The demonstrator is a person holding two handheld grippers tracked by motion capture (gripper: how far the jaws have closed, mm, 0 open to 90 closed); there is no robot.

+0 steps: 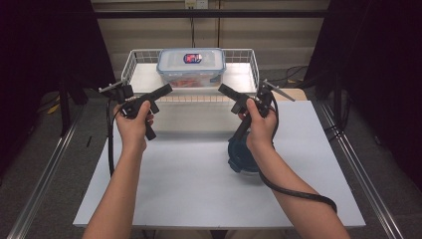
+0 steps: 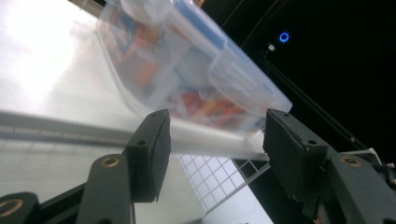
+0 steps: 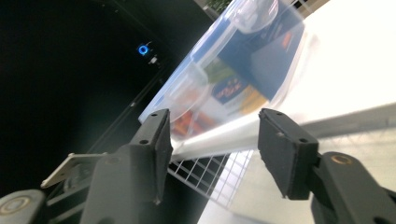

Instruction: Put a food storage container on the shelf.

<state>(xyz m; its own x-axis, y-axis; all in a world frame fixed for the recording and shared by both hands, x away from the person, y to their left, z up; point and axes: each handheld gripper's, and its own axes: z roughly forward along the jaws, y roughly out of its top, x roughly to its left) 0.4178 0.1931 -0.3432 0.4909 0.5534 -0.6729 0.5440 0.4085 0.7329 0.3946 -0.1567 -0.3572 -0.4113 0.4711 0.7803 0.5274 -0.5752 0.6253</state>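
A clear plastic box [image 1: 191,67] with a blue-edged snap lid sat in the white wire basket [image 1: 251,62] at the table's far edge, holding packets in orange, red and blue; a dark blue-and-red label showed through the lid, its writing too small to read. The left gripper [image 1: 166,90] and right gripper [image 1: 223,89] hovered just in front of the box at either side, each with jaws apart and nothing between them. Nearer than the box, under the right hand [image 1: 260,124], lay a round dark blue container [image 1: 241,158] on the white table [image 1: 189,184].
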